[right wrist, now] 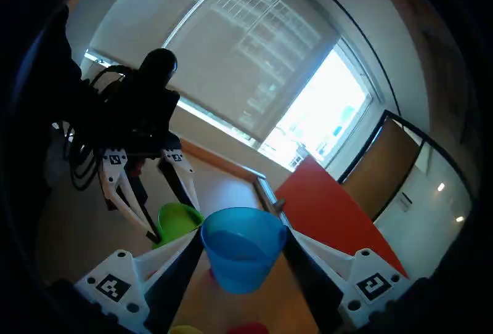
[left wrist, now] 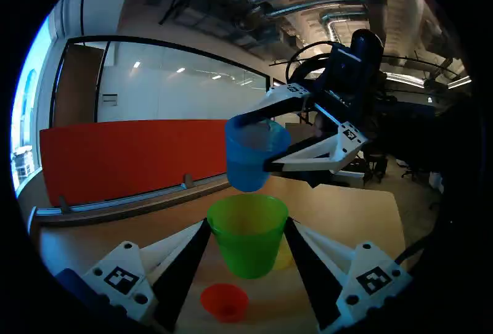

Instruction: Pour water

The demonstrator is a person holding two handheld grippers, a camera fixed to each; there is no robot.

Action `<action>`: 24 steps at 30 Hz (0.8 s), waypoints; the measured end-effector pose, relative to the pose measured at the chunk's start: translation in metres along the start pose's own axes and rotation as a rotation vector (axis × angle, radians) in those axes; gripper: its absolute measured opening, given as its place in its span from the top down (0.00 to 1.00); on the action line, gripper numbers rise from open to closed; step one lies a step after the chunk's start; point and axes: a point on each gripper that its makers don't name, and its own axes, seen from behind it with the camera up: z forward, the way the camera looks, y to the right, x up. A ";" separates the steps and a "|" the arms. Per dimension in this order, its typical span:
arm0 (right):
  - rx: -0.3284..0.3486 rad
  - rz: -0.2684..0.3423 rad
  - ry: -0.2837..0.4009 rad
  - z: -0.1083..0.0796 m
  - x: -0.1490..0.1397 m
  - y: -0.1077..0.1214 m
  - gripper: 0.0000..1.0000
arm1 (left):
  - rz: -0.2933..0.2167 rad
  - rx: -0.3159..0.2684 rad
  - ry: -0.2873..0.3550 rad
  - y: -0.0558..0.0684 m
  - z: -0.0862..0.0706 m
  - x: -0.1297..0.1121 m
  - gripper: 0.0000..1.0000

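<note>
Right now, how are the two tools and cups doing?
Left tool shut on green cup. Right tool shut on blue cup, held above green cup. Nothing between them.

An orange cup sits on the table, red partition behind.

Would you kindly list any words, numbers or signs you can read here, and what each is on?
No readable words or numbers.
Black-and-white square markers on the left gripper and right gripper: patterns, no letters.
Small wall plate beside the glass partition: too small to read.
</note>
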 end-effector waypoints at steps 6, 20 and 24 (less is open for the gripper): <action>0.001 -0.013 -0.001 0.002 0.003 0.000 0.08 | -0.001 0.003 0.006 0.000 -0.002 0.003 0.14; 0.005 -0.044 -0.009 0.008 0.005 0.002 0.08 | 0.002 -0.004 0.012 0.004 -0.004 0.005 0.14; 0.008 -0.061 -0.013 0.010 0.005 0.002 0.08 | -0.001 -0.004 0.014 0.004 -0.006 0.006 0.14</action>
